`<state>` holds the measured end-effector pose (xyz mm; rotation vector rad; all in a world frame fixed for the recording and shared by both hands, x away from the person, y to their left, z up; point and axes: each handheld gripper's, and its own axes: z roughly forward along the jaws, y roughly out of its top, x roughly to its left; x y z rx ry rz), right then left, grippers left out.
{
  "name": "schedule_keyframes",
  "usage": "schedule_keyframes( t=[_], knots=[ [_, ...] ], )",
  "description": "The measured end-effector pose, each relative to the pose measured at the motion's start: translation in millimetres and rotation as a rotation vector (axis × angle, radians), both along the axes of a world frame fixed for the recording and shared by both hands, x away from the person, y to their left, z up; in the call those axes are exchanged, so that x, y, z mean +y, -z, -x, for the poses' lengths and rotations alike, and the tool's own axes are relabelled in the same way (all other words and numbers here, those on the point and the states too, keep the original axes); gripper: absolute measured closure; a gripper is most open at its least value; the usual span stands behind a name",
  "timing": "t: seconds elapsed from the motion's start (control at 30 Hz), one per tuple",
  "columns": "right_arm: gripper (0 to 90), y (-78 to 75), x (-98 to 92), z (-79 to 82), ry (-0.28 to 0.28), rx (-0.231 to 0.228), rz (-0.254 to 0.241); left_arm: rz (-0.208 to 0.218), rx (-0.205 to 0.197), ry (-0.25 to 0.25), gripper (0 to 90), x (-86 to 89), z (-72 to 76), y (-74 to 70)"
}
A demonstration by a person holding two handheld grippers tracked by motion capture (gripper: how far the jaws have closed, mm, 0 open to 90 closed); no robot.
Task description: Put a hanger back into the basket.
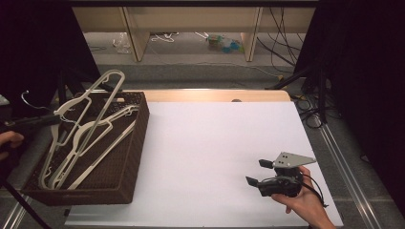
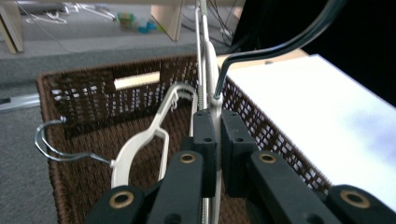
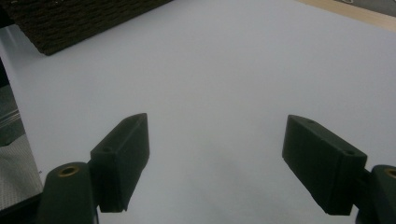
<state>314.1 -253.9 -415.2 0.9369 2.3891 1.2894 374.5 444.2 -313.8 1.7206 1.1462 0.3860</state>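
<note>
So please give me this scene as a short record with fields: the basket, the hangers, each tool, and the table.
basket: dark brown woven basket at the table's left edge
hangers: several white hangers with metal hooks, lying in the basket and sticking out above its rim
left tool: left tool shut on a white hanger, over the basket
right tool: right tool open, holding nothing, low over the white surface
table: white sheet on a wooden top

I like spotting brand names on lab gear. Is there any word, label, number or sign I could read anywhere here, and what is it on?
None can be read.
The wicker basket, the white hangers and both grippers, left and right, show no lettering.
The colourful packaging on the floor beyond the table is too small and blurred to read.
</note>
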Motion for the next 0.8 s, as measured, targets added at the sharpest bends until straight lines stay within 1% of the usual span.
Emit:
schedule_keyframes(
  t=[0.1,0.23,0.27,0.3,0.33,0.37,0.4,0.43,0.47,0.5,0.53,0.57,0.63,0.67,0.7,0.73,0.8],
  knots=[
    [23.8,-1.2,-0.2,0.9,0.001,0.005,0.008,-0.013,0.018,0.016,86.0,-1.0,-2.8,7.7],
    [23.8,-1.1,-0.4,1.0,-0.004,0.004,0.009,-0.010,0.044,0.029,86.0,-0.5,-6.1,19.7],
    [23.9,-1.4,-0.5,1.3,-0.005,0.011,0.007,-0.017,0.052,0.031,86.0,-1.1,-6.7,22.5],
    [23.8,-0.3,0.2,1.0,-0.005,0.006,-0.005,-0.016,0.058,0.039,86.0,-1.3,-7.7,25.9],
    [23.8,0.2,0.2,0.6,-0.007,0.000,0.001,-0.012,0.069,0.042,86.0,-1.4,-8.7,28.5],
    [23.9,0.6,0.3,0.2,-0.011,-0.003,0.003,-0.001,0.069,0.046,86.0,-1.2,-10.1,30.9],
    [23.9,0.6,0.4,0.3,-0.014,0.004,0.006,-0.005,0.075,0.042,86.0,-1.5,-11.3,31.6],
    [23.8,0.7,0.6,0.4,-0.015,0.007,0.006,-0.001,0.077,0.051,86.0,-2.4,-13.8,33.5],
    [23.8,0.9,0.9,0.6,-0.012,0.012,0.006,-0.004,0.086,0.054,86.0,-3.5,-15.4,34.5],
    [23.8,0.9,0.9,0.6,-0.013,0.014,0.007,-0.016,0.099,0.050,85.9,-5.6,-18.2,36.5],
    [23.8,0.9,0.9,0.6,-0.014,0.014,0.007,-0.014,0.105,0.051,86.0,-6.7,-20.0,37.8],
    [23.8,1.0,0.8,0.5,-0.014,0.008,0.006,-0.024,0.116,0.053,85.9,-8.0,-22.4,38.9],
    [23.9,0.5,0.1,0.3,-0.015,0.002,0.008,-0.027,0.132,0.053,85.9,-10.9,-27.4,42.1],
    [23.8,0.5,-0.1,0.2,-0.012,-0.002,0.005,-0.028,0.141,0.054,85.9,-12.1,-30.2,43.9],
    [23.9,0.0,-0.3,0.6,-0.009,0.006,0.002,-0.025,0.153,0.058,85.9,-13.6,-32.9,46.1],
    [23.8,0.3,-0.6,0.2,-0.010,-0.001,0.006,-0.022,0.165,0.068,85.8,-15.6,-35.9,48.6],
    [23.9,0.4,-0.7,0.3,-0.012,-0.001,0.005,-0.023,0.178,0.072,85.8,-18.5,-39.8,51.7]
  ],
)
